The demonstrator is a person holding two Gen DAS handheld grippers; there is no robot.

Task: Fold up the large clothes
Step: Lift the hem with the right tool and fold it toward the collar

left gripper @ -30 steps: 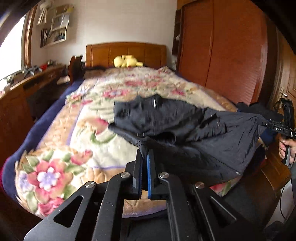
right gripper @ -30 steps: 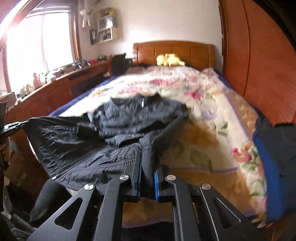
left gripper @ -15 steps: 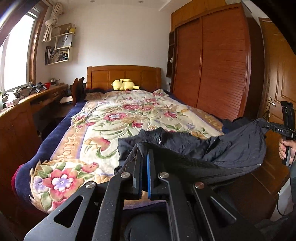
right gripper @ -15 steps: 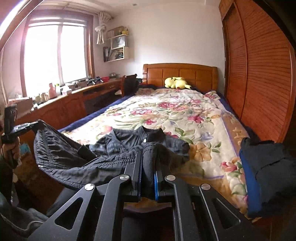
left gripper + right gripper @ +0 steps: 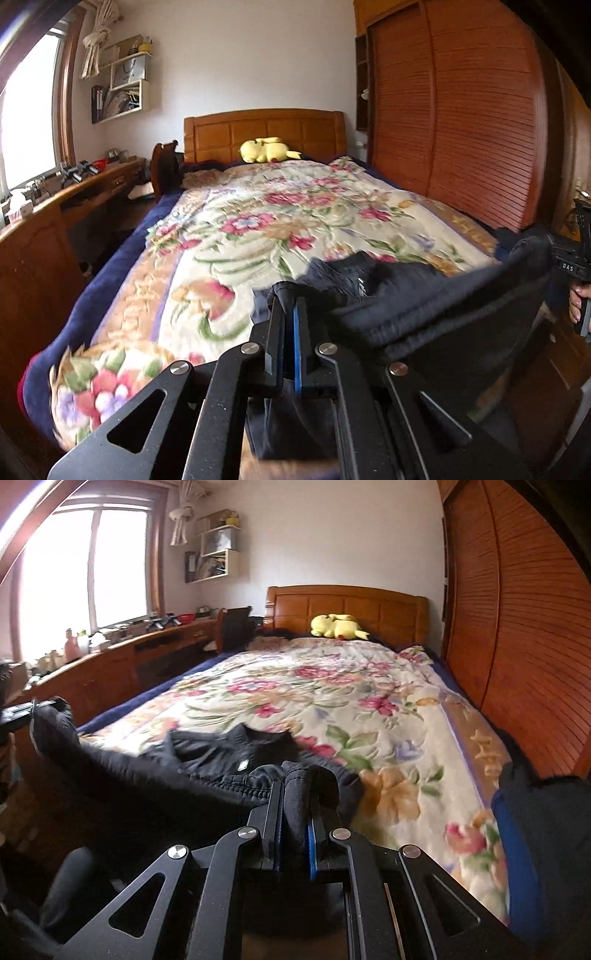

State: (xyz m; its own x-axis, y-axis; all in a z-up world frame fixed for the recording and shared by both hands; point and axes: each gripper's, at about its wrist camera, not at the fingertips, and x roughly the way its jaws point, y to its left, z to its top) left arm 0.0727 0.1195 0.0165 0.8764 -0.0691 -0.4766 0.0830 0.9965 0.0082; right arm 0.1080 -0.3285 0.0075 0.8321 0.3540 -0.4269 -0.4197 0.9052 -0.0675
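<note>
A black jacket [image 5: 436, 306] is held stretched between both grippers at the foot of a bed [image 5: 258, 229], in the lower half of each frame. In the left wrist view, the left gripper [image 5: 289, 314] is seen with its jaws clamped tight on a thin edge of the jacket at lower centre; the fabric runs from there toward the right edge, where the right gripper [image 5: 546, 245] and the hand [image 5: 576, 299] carrying it are partly visible. In the right wrist view, the right gripper [image 5: 295, 797] is seen at lower centre with its jaws closed on a thick bunched fold of the jacket [image 5: 207, 760]. The garment's collar portion is noted resting on the floral bedspread [image 5: 332, 694], while the lower portion hangs off the bed's near edge. A yellow plush toy [image 5: 338, 626] is recorded against the wooden headboard [image 5: 351, 607] at upper centre. A separate dark garment [image 5: 543, 823] with blue trim is observed at the lower right. Moderate blur affects the near fabric.
</note>
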